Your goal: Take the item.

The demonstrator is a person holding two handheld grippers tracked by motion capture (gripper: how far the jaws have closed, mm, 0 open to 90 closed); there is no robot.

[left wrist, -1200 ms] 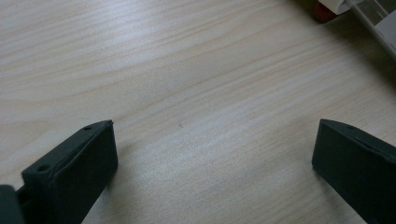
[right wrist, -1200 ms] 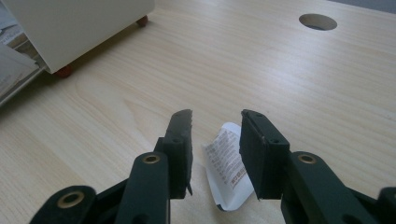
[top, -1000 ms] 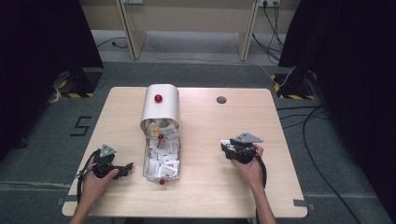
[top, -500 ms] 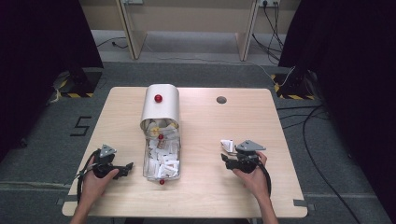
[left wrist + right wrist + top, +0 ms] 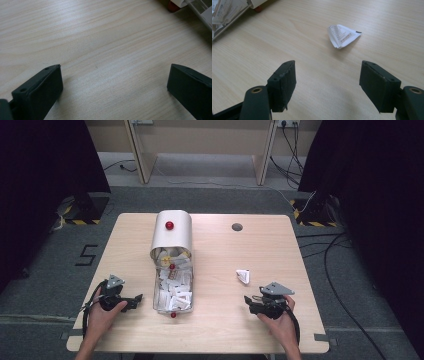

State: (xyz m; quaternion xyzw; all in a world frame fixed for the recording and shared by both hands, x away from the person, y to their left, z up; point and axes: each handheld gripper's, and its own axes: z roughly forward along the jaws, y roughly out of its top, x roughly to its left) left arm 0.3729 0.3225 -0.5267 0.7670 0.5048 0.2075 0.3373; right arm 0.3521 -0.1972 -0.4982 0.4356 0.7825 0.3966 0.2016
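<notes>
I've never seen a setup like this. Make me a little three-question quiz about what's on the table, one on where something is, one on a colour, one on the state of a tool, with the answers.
1. Where does the folded white packet lie?
A. inside the box
B. on the bare table, ahead of the right gripper
C. between the left gripper's jaws

2. What colour is the knob on the box's curved lid?
A. red
B. blue
C. green

3. How do the right gripper's jaws stand?
A. shut on the packet
B. shut on nothing
C. open, holding nothing

Answers: 1 B, the packet rests alone on the wood beyond the jaws. 2 A, the knob shows red on the pale lid. 3 C, the right gripper view shows a wide gap between them.
</notes>
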